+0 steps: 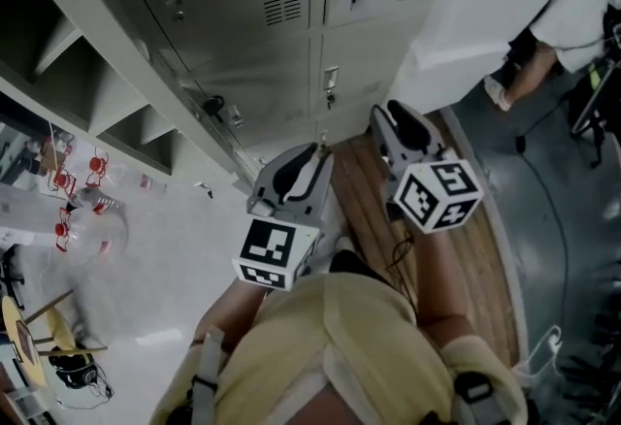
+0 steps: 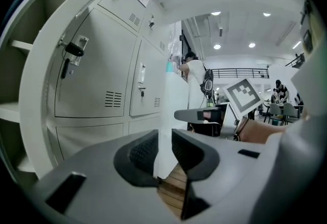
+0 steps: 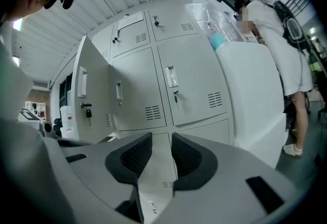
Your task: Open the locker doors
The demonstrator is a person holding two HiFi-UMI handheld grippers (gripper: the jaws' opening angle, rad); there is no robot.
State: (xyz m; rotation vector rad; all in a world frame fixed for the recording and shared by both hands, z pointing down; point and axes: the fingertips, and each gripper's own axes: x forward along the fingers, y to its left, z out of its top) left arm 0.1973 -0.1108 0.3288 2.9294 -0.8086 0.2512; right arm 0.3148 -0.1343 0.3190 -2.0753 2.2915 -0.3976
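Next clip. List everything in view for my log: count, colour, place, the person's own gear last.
Closed grey metal locker doors: several, pale grey, straight ahead.
Open grey metal locker door: one, pale grey, swung out at left, key hanging.
White draped cover: one, white, right of lockers.
Clear plastic bottles with red caps: several, clear, far left.
Brown wooden floor strip: one, brown, at the lockers' foot.
Bystander in white top: one, beside the cover.
Left hand-held gripper: one, grey, open, empty.
Right hand-held gripper: one, grey, open, empty.
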